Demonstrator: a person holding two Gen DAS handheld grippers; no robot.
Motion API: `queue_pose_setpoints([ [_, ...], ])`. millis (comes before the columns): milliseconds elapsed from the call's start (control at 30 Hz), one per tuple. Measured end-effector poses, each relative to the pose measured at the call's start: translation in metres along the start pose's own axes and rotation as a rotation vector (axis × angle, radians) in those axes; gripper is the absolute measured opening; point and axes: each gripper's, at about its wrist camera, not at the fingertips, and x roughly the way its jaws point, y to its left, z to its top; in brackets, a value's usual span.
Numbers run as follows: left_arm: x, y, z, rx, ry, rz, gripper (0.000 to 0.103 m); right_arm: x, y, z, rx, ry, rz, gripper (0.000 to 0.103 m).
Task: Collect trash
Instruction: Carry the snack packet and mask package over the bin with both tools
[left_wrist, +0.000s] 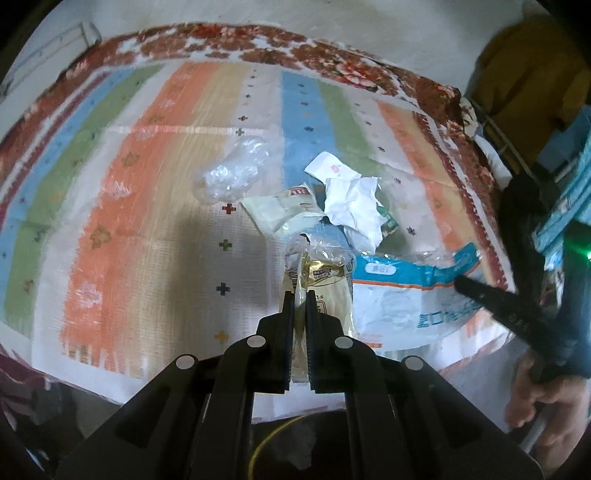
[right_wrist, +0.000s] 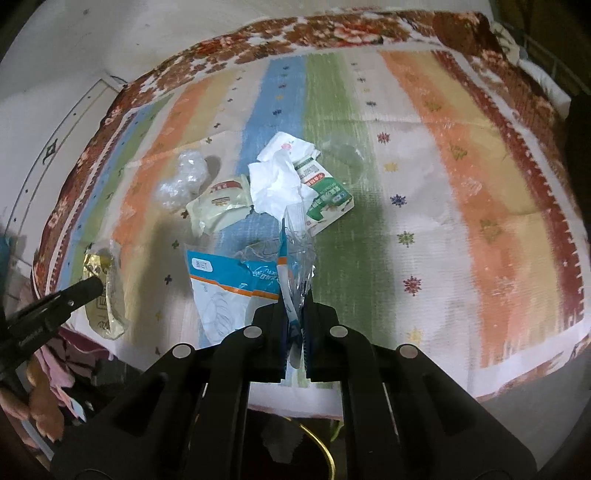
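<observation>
Pickup step: left tool pinches the gold wrapper, right tool pinches the blue-white bag; next, likely binning both

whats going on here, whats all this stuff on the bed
A person is picking up trash with two handheld grippers. The left gripper is shut on a gold wrapper; the right gripper is shut on a blue and white plastic bag. Crumpled paper, a green carton and clear plastic lie on the striped cover.

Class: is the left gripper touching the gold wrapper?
Touching. The left wrist view shows the left gripper with fingers closed on the gold wrapper.
</observation>
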Motion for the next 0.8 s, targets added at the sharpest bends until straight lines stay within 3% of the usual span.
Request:
queue_pose_setpoints([
  [200, -0.025, -0.011, -0.014, 0.038, -0.043, -0.034, 0.005, -0.043, 0.0, -0.012, -0.027, -0.114, -0.027, 0.005],
  [433, -0.038, -0.013, -0.027, 0.044, -0.058, -0.063, 0.005, -0.06, -0.005, -0.033, -0.019, -0.111, -0.003, 0.005],
  [600, -0.051, -0.022, -0.041, 0.057, -0.078, -0.102, 0.005, -0.081, 0.006, -0.055, -0.095, -0.178, -0.054, 0.005],
  [800, -0.059, -0.032, -0.062, 0.093, -0.084, -0.12, 0.005, -0.086, 0.015, -0.079, -0.127, -0.164, -0.03, 0.005],
])
